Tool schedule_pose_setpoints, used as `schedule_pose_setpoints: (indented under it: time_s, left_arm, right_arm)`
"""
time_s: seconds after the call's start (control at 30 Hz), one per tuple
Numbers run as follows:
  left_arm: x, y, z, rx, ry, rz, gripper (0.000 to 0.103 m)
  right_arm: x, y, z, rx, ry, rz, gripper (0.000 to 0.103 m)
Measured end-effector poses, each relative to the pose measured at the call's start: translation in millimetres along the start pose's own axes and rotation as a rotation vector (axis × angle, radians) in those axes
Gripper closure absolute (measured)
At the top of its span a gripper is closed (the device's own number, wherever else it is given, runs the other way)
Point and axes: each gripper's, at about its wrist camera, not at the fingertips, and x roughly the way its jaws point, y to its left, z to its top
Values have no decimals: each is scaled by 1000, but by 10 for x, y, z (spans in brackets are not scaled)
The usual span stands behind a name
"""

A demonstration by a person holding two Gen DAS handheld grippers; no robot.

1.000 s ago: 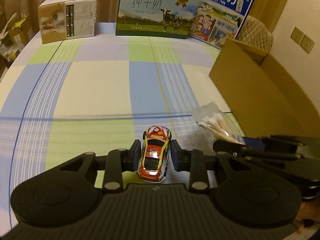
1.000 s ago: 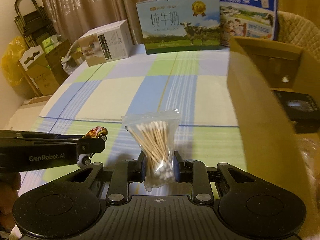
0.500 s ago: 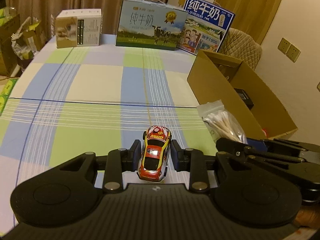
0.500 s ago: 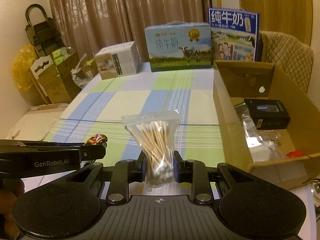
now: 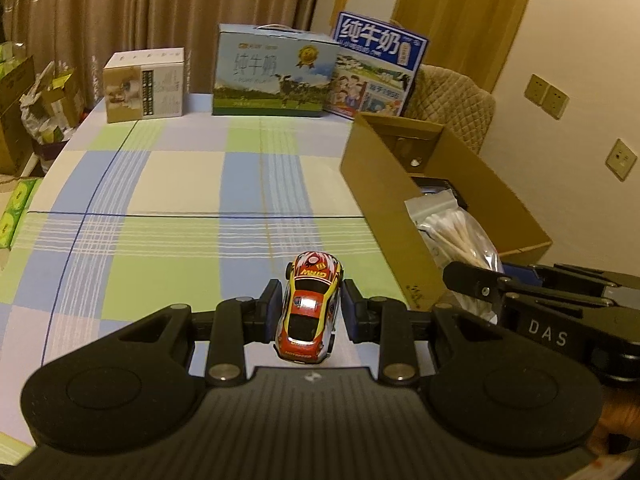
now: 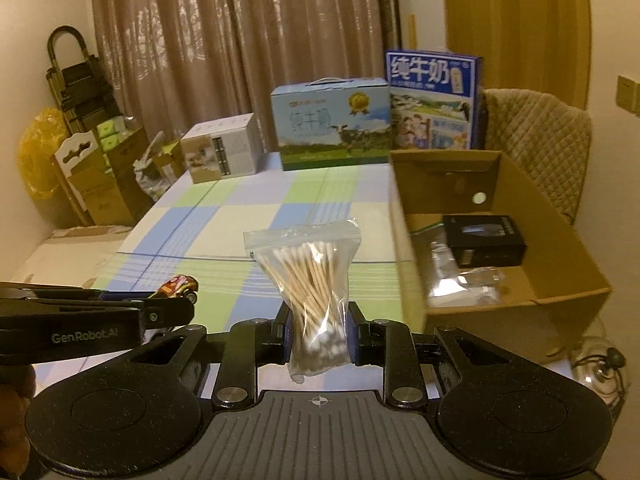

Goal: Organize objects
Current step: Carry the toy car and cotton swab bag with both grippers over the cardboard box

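My left gripper [image 5: 309,309] is shut on a small red and yellow toy car [image 5: 310,304], held above the checked tablecloth [image 5: 180,192]. The same toy car [image 6: 178,286] shows at the left of the right wrist view. A clear bag of cotton swabs [image 6: 310,280] stands upright between the pads of my right gripper [image 6: 318,334], which is shut on its lower part. The bag of cotton swabs [image 5: 452,232] also appears at the right of the left wrist view, in front of an open cardboard box [image 5: 384,184]. Both grippers hang side by side over the table's near part.
The cardboard box [image 6: 520,308] on the right holds a black box [image 6: 482,238] and clear plastic packets [image 6: 460,276]. Two milk cartons [image 6: 332,124] and a white carton [image 6: 220,154] line the far edge. A padded chair [image 6: 536,136] stands behind the box; boxes and bags stand on the floor at left.
Both grippers have risen and drawn back with their loads still gripped. The table and the cardboard box now look farther and lower, and the box's inside has come into view.
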Motion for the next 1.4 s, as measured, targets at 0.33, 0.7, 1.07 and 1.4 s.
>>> schedule_pose_setpoints:
  time_s: [0.33,0.7,1.07,1.4]
  left_arm:
    - [-2,-309,7,25,5,-38,76]
    - [99,-629,9,67,17,-69,76]
    - [198,-893,61,101,27,-102,76]
    - [279,-1109,143,128,25,-125,76]
  right_arm:
    - [-179,-324,-72,39,-8,-49,81]
    - [-315,-653,-123,88,-21,-75,81]
    - [-378,-907,-124,126,-28,-98,81]
    - [-416,-1152,-68,157,-44,-124,81]
